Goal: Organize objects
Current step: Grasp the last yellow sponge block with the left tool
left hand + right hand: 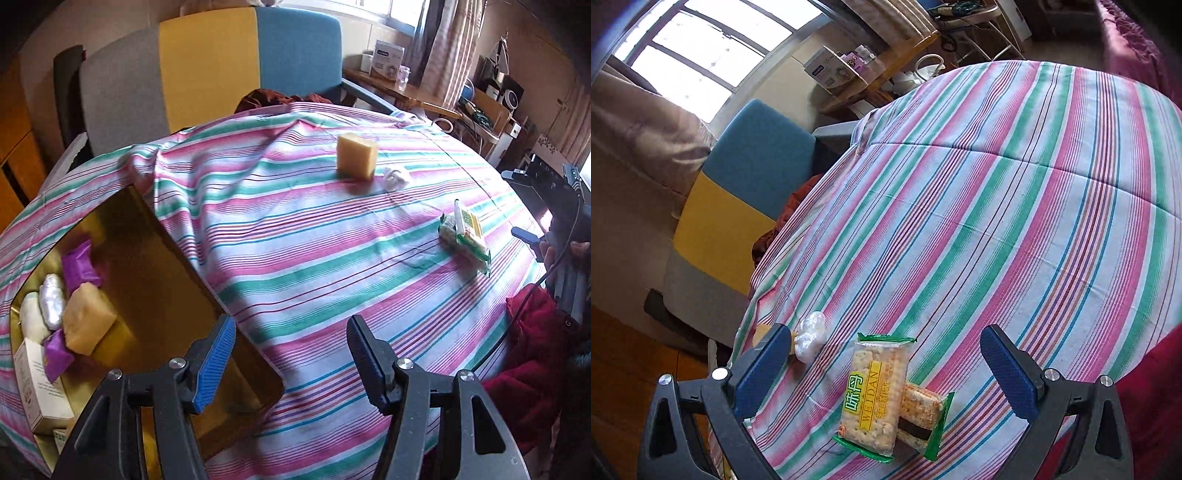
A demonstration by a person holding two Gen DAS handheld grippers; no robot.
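Note:
My left gripper [291, 354] is open and empty, hovering over the striped tablecloth [295, 240] by the near right edge of a gold tray [155, 266]. The tray holds a tan block [86, 321], purple packets [77, 264], a silver packet [53, 302], a white packet and a white box [37, 391]. A yellow sponge block [356, 157] and a white crumpled wrapper [396, 178] lie far on the table. My right gripper [886, 373] is open, its fingers on either side of two cracker packets [875, 391], which also show in the left wrist view [466, 232].
A chair with grey, yellow and blue back panels [207, 74] stands behind the table. A wooden side table [399, 86] with a box and cups is at the back right. Red fabric [532, 354] lies at the table's right edge.

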